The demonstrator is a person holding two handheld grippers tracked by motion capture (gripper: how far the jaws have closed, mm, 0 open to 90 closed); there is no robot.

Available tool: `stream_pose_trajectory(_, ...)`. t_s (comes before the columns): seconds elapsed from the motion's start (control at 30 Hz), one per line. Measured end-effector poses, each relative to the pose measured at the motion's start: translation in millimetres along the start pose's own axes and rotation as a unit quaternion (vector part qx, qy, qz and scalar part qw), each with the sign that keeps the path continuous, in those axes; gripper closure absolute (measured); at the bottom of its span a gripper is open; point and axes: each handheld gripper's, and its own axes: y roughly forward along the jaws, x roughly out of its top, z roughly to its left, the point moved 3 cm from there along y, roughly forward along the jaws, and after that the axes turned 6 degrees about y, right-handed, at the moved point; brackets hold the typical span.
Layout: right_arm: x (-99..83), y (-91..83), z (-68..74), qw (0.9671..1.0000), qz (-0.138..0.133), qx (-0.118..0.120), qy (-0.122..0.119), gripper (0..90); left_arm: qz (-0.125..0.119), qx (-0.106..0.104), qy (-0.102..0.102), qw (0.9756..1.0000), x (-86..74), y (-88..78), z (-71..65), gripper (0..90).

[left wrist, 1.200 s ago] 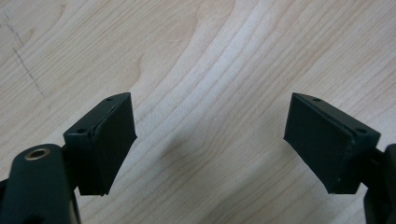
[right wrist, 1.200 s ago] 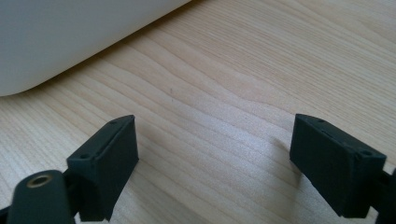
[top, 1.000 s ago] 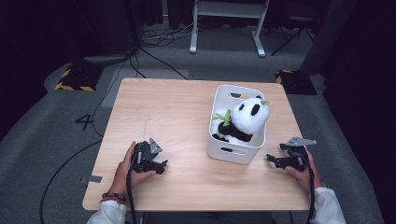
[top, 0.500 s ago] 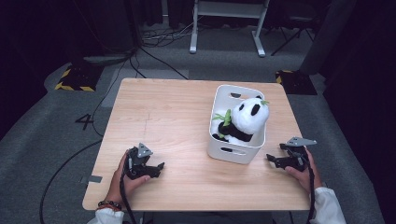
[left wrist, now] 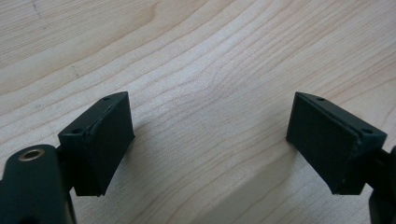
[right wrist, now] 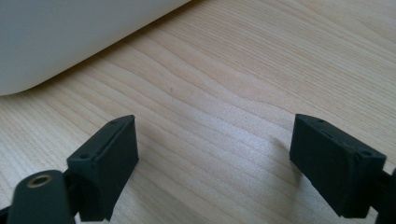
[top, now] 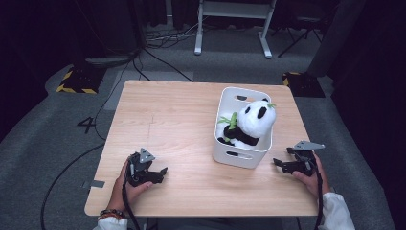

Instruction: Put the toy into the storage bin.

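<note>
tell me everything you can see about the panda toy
The panda toy is a soft plush, white with black ears, eye patches and limbs, and green leaf-like bits at its front and by one ear. It sits upright inside the white bin, head rising above the rim, leaning toward the bin's right side. Neither gripper touches it.

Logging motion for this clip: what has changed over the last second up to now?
The left gripper has drawn back toward the near table edge, a little further from the white bin; its jaws stand open over bare wood, holding nothing. The right gripper has stayed beside the bin, jaws open and empty. The panda plush sits in the bin as before, and the bin has not shifted on the table.
</note>
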Motion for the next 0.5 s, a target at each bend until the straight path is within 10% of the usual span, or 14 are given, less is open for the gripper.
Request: stream_pose_trajectory(0.5,0.3,0.4,0.5,1.0,0.0,-0.002,0.001,15.0,0.0,-0.004,0.002,1.0,0.4,0.5,0.5,14.7)
